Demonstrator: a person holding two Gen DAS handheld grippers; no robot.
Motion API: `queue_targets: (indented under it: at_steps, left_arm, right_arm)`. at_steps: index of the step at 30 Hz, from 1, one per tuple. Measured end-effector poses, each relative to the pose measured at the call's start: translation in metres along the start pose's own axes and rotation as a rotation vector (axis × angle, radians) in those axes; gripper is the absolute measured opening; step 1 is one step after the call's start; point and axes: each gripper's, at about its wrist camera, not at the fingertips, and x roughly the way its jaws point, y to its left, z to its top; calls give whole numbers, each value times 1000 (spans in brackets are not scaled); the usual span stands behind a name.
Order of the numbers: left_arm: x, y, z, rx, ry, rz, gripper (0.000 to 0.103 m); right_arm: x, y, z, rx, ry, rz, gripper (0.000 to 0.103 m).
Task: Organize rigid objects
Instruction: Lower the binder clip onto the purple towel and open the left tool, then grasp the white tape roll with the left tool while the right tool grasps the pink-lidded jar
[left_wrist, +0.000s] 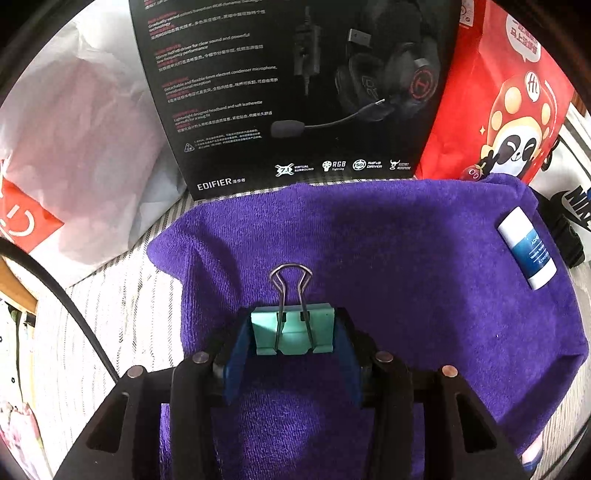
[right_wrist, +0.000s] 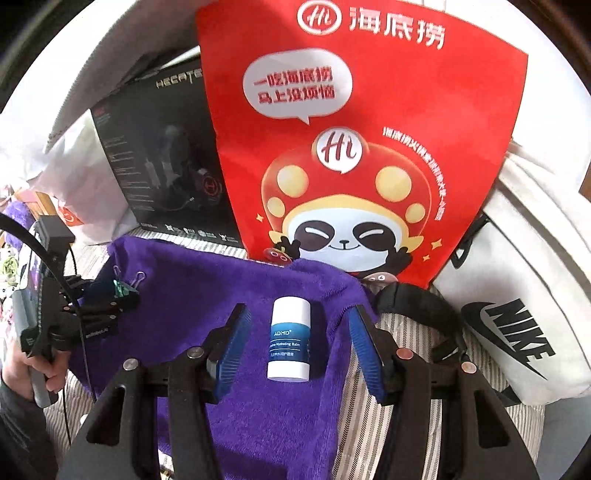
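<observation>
Purple terry towel (left_wrist: 406, 258) near edge cut off by frame. Left tongs (left_wrist: 293, 334) clamp mint-green metal binder clip (left_wrist: 291, 332) over towel, wire handles pointing away. Right tongs (right_wrist: 299, 341) open, pads clear of white-and-blue cylindrical balm stick (right_wrist: 289, 339), which lies between them on towel, long axis along fingers.

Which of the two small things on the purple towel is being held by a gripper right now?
The green binder clip, clamped in the left gripper. The white balm stick lies loose on the towel.
</observation>
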Motion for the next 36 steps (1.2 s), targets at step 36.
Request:
queue_targets:
  at_steps: [36]
  left_arm:
    - [-122,-53,-179,23,29,-99,58]
  right_arm:
    - [-112,24,-130,166,-34,56,65]
